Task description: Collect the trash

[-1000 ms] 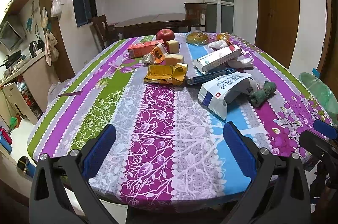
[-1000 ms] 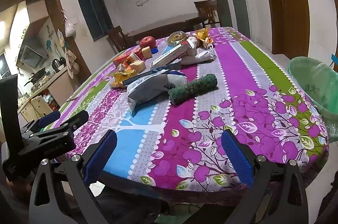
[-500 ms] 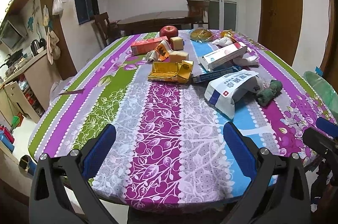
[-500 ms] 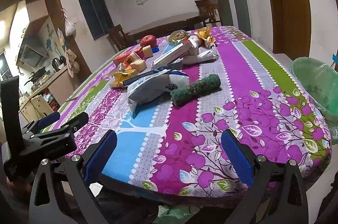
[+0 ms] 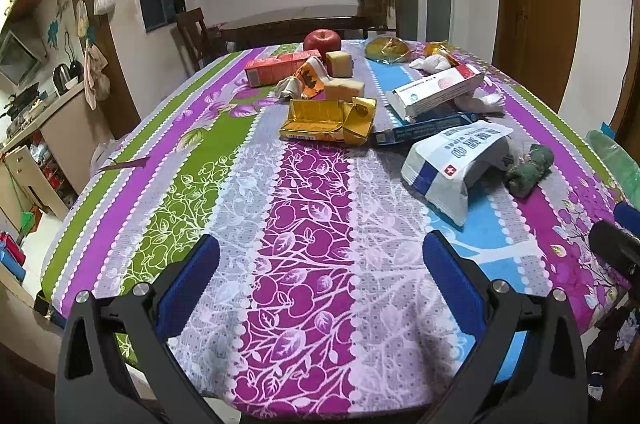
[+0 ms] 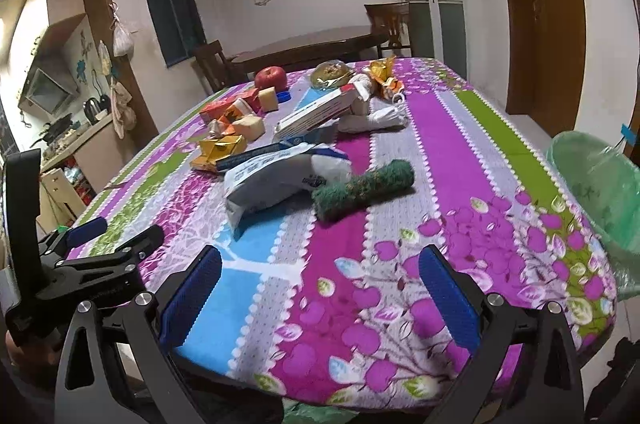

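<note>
Both grippers hover low over the near edge of the table (image 5: 208,192), pointing forward across its floral striped cloth. The left gripper (image 5: 320,284) has its blue-padded fingers spread wide with nothing between them, held level above the purple and grey stripes. The right gripper (image 6: 320,288) is likewise spread wide and empty, level over the purple stripe near the table's right corner; from its camera the left gripper shows at the lower left, side by side with it and apart.

The trash lies in a cluster around the middle of the table, well ahead of both grippers. Nearest is a white and blue wipes packet (image 5: 452,164), with a rolled green scouring pad (image 6: 362,190) just beside it on the right. Behind them sit a flattened gold box (image 5: 328,120), a long white carton (image 5: 438,90) resting on a dark blue box, an orange carton (image 5: 280,67), crumpled wrappers and white tissue. A red apple (image 5: 322,40) stands at the far end. A bin lined with a green bag (image 6: 596,192) stands off the table's right side
</note>
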A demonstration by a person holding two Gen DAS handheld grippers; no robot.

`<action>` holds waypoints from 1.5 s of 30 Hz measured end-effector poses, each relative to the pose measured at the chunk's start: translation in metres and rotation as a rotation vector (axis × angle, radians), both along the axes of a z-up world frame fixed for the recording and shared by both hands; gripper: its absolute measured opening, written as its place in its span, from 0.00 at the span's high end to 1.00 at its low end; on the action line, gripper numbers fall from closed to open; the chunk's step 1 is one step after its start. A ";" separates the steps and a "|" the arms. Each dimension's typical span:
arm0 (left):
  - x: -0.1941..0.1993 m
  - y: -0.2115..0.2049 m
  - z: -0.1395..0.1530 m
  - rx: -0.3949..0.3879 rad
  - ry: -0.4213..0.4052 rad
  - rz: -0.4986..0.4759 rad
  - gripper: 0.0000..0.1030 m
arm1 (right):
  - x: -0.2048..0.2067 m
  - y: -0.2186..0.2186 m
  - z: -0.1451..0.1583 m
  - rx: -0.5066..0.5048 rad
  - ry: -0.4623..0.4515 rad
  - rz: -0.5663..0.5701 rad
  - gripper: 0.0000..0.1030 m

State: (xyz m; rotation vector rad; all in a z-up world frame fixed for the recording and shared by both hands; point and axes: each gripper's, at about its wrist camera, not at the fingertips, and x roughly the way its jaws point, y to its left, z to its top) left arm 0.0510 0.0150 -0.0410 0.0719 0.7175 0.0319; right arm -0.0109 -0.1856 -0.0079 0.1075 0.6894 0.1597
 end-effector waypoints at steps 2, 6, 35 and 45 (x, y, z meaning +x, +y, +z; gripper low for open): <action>0.002 0.002 -0.001 -0.003 0.004 0.004 0.05 | 0.004 0.001 0.003 -0.030 -0.009 -0.012 0.04; 0.008 0.006 -0.003 -0.005 0.004 0.017 0.05 | 0.011 0.001 0.006 -0.079 -0.022 -0.031 0.04; 0.036 0.029 -0.014 -0.064 0.020 -0.010 0.05 | 0.122 -0.002 -0.034 0.016 0.220 -0.085 0.74; 0.057 -0.006 0.002 -0.201 0.076 -0.388 0.05 | 0.080 -0.032 -0.025 0.123 0.145 -0.111 0.81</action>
